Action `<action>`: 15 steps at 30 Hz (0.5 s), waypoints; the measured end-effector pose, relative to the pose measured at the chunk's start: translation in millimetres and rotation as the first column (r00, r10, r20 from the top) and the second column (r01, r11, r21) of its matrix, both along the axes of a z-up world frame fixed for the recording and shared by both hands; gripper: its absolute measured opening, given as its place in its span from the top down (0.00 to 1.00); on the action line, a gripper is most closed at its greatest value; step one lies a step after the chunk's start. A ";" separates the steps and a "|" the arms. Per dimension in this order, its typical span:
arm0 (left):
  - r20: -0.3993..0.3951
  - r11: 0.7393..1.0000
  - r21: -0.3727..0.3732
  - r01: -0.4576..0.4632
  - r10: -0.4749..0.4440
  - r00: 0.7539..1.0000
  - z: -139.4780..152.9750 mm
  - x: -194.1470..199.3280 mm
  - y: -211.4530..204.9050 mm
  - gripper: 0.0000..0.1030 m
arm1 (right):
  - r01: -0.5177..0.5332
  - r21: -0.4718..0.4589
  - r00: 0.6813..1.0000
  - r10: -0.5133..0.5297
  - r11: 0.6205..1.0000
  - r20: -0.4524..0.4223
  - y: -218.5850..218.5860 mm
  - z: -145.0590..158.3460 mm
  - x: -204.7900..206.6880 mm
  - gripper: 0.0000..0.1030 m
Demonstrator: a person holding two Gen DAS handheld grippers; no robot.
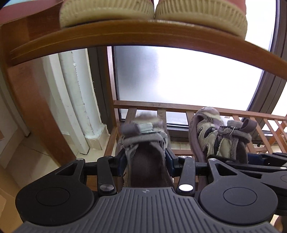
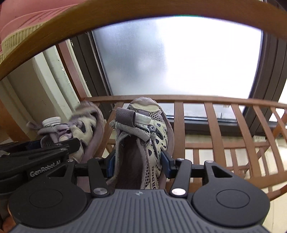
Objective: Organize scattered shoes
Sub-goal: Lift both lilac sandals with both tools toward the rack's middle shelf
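While both grippers reach in under the curved upper shelf (image 1: 143, 35) of a wooden shoe rack, each is clamped on one shoe of a worn grey-and-cream pair. The left gripper (image 1: 147, 162) squeezes the heel end of the left sneaker (image 1: 145, 143) between its blue pads, the shoe's dark opening facing the camera and its toe pointing toward the slatted back rail (image 1: 179, 105). The right gripper (image 2: 138, 164) pinches the right sneaker (image 2: 145, 136) the same way, its mesh side panel and perforated cream overlays showing, with a grey strap and a pale plastic buckle across the top. Seen from either wrist, the two shoes sit just beside each other over the slatted lower tier (image 2: 224, 143), toes toward the frosted window (image 2: 179, 59); whether their soles rest on the slats cannot be told. On the shelf above stand two pink shoes (image 1: 154, 12) with ribbed cream soles, side by side and touching. The rack is warm brown wood, its slats flat and evenly spaced. A white ribbed bottle cap (image 2: 52, 121) shows behind the left sneaker.
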State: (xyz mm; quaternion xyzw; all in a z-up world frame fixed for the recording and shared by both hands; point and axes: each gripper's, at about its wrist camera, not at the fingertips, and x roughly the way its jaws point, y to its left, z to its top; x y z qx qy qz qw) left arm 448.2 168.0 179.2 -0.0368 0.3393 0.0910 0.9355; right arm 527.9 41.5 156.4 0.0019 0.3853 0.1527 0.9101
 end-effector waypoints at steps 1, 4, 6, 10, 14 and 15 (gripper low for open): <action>0.008 1.000 0.006 -0.001 0.001 1.000 0.2 0.3 -0.1 0.56 | 0.001 -0.002 1.000 -0.001 1.000 0.004 0.4 0.1 1.6 0.45; 0.014 1.000 0.005 0.000 0.000 1.000 -1.4 5.1 1.6 0.56 | 0.008 -0.005 1.000 -0.008 1.000 0.006 1.9 -2.7 8.5 0.45; 0.023 1.000 0.006 0.007 -0.007 1.000 -3.4 5.5 3.5 0.56 | 0.005 -0.009 1.000 -0.005 1.000 0.006 3.6 -6.5 12.3 0.45; 0.026 1.000 0.006 0.016 -0.016 1.000 -4.1 5.0 2.7 0.53 | -0.003 -0.017 1.000 0.003 1.000 0.007 4.8 -9.5 13.0 0.41; 0.045 1.000 -0.001 0.014 -0.014 0.999 1.7 1.4 4.9 0.47 | 0.000 -0.038 0.999 0.002 0.999 0.043 5.2 -2.3 3.0 0.38; 0.053 1.000 0.001 0.012 -0.012 0.999 5.3 -1.1 5.1 0.44 | 0.004 -0.034 0.999 -0.003 0.999 0.049 3.2 1.4 0.6 0.36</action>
